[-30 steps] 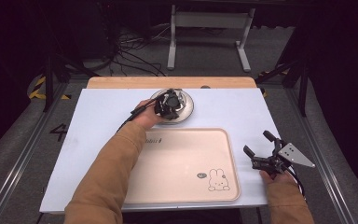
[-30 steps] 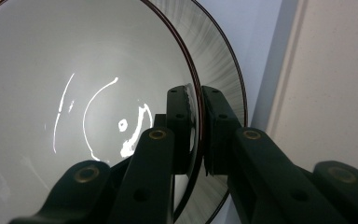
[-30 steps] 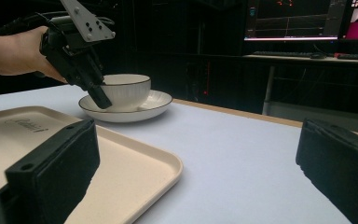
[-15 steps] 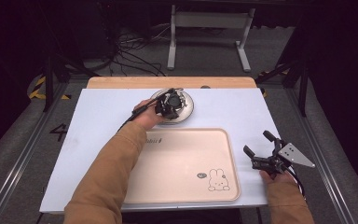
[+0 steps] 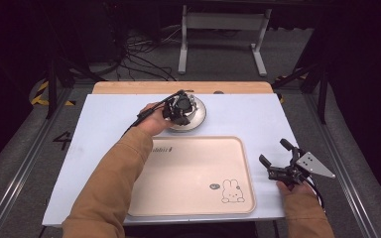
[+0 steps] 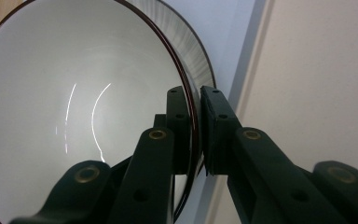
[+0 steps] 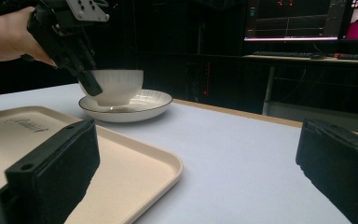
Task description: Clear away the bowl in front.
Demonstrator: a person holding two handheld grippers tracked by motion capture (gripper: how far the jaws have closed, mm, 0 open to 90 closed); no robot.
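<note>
Count: you have one white ribbed ceramic bowl [image 7: 113, 86], one white ribbed saucer with a thin dark rim [image 7: 135, 108], one cream rectangular plastic tray with a small rabbit drawing [image 5: 198, 173], and one pale blue-grey table top [image 5: 248, 116] with a wooden strip along its far edge.
Left gripper: your left gripper [image 6: 196, 116] is pinching the bowl's rim, one jaw inside the bowl and the other outside, both pressed onto the wall.
Right gripper: your right gripper [image 5: 276, 159] is spread wide and holds nothing; it sits near the table's right front corner, just beside the tray's right edge.
Bowl, place: it stands in the saucer, at the far middle of the table, just beyond the tray's far edge.
Bowl, look: it is smooth, glossy white inside with curved light streaks, a thin dark line runs around the lip, and fine vertical ribs cover the outside.
Tray: it lies flat at the front middle, bare inside, with small script at its far left corner and the rabbit at its near right.
Open room: bare table lies left of the tray, right of the saucer, and between the saucer and your right gripper.
Edges: the saucer sits near the wooden strip; the tray's near edge lies close to the table's front edge.
</note>
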